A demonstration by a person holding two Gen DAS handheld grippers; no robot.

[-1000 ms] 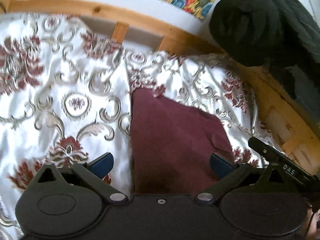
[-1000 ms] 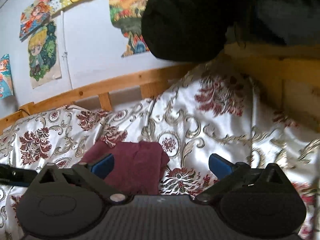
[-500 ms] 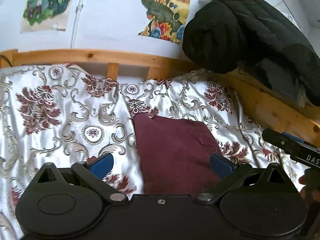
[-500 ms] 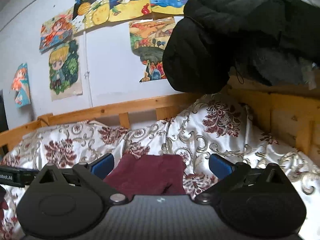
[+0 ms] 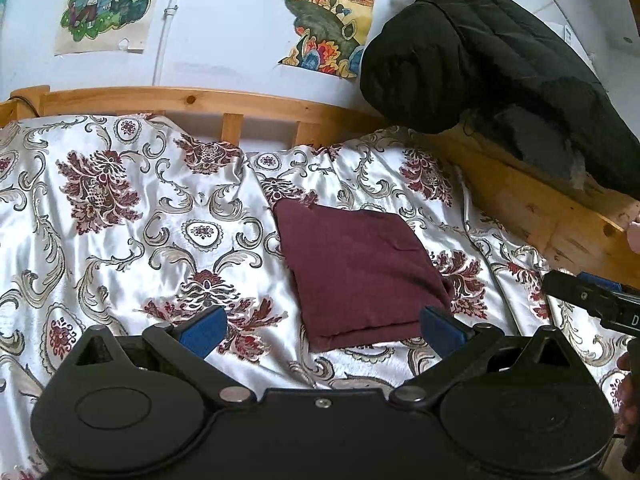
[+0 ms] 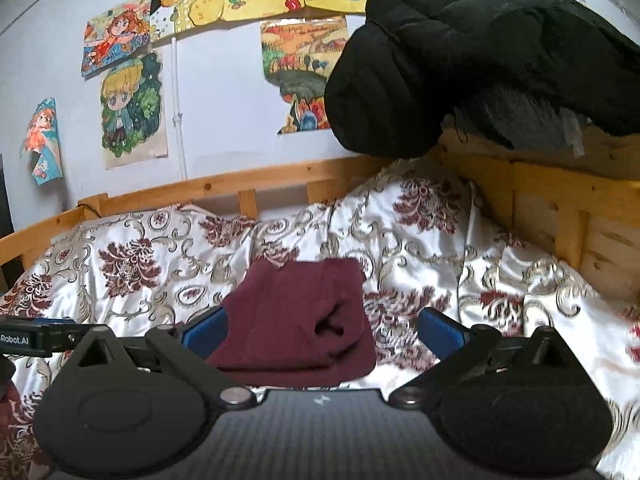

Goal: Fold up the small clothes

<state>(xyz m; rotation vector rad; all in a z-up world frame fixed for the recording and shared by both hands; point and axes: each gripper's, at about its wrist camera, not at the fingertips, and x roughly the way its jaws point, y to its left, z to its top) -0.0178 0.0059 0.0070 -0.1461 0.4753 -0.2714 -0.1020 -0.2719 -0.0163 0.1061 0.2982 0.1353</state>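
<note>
The maroon garment (image 5: 358, 272) lies folded on the bedspread (image 5: 120, 248) just ahead of both spread, empty grippers, left (image 5: 320, 326) and right (image 6: 322, 330), so I'd only press the loose near-right corner flat.

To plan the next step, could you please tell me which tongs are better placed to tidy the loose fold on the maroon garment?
Probably the right tongs: open, with the maroon garment's bunched loose fold directly between the fingers. The left tongs, also open, face its neat edge.
</note>
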